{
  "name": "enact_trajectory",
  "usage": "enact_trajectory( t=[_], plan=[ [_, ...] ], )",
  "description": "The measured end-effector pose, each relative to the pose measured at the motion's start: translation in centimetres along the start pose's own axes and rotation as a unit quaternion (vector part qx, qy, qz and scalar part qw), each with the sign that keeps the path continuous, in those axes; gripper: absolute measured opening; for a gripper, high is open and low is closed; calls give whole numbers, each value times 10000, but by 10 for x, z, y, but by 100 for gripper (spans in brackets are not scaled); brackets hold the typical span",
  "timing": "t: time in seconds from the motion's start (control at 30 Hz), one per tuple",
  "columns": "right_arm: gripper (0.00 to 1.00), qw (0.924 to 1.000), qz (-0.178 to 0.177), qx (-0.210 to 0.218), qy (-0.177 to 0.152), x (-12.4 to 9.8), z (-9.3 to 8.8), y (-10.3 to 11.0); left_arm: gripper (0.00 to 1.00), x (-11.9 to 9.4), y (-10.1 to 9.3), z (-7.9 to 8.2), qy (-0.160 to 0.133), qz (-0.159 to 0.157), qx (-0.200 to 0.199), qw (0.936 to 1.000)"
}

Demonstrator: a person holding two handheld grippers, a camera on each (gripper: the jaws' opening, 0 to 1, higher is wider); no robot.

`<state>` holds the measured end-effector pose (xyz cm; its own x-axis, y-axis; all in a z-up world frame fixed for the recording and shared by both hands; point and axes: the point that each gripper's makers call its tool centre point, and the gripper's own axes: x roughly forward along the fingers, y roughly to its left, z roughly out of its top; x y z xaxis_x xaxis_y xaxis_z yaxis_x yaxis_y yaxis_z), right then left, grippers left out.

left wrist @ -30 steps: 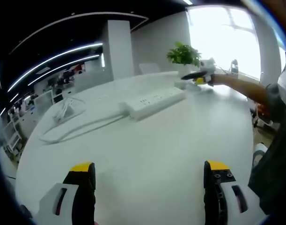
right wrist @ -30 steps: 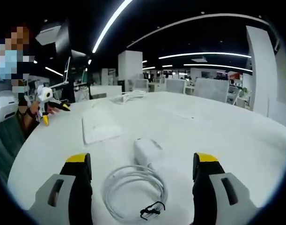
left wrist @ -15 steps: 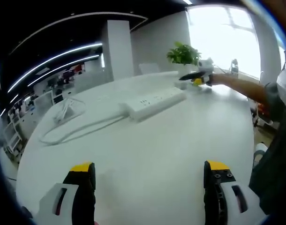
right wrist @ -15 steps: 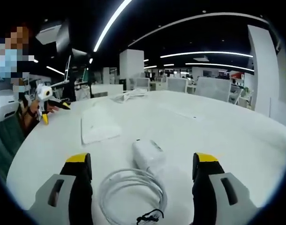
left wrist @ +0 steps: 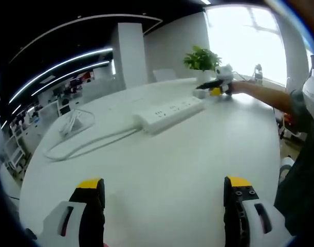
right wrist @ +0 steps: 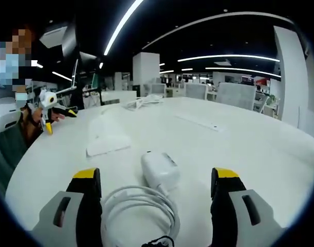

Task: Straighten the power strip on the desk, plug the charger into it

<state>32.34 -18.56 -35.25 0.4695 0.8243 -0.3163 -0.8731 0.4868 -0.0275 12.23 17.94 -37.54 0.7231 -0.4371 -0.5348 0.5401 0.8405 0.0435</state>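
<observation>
The left gripper (left wrist: pixel 163 206) hangs wide open over bare white counter (left wrist: pixel 187 154), holding nothing; the power strip (left wrist: pixel 169 112) lies skewed toward the far edge, its cable (left wrist: pixel 85 145) trailing left; the right gripper (right wrist: pixel 152 203), jaws spread and empty, straddles the charger (right wrist: pixel 159 170) and its coiled cord (right wrist: pixel 141 211).

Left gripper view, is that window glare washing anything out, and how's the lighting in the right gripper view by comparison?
Left gripper view: the window is blown out to white behind the plant, the power strip is soft and low in contrast, and fisheye bends the ceiling lights. Right gripper view: dim room, bright curved light strips overhead, the charger evenly lit and fairly sharp.
</observation>
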Motion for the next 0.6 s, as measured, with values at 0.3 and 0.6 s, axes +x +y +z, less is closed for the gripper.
enact_trajectory(
  t=[0.3, 0.6],
  plan=[
    [88, 10000, 80, -36, 37, 5, 0, -4, 99, 2, 1, 1, 11, -13, 20, 10000],
    [87, 9997, 203, -56, 84, 11, -1, -4, 99, 3, 1, 0, 39, 1, 9, 10000]
  ],
)
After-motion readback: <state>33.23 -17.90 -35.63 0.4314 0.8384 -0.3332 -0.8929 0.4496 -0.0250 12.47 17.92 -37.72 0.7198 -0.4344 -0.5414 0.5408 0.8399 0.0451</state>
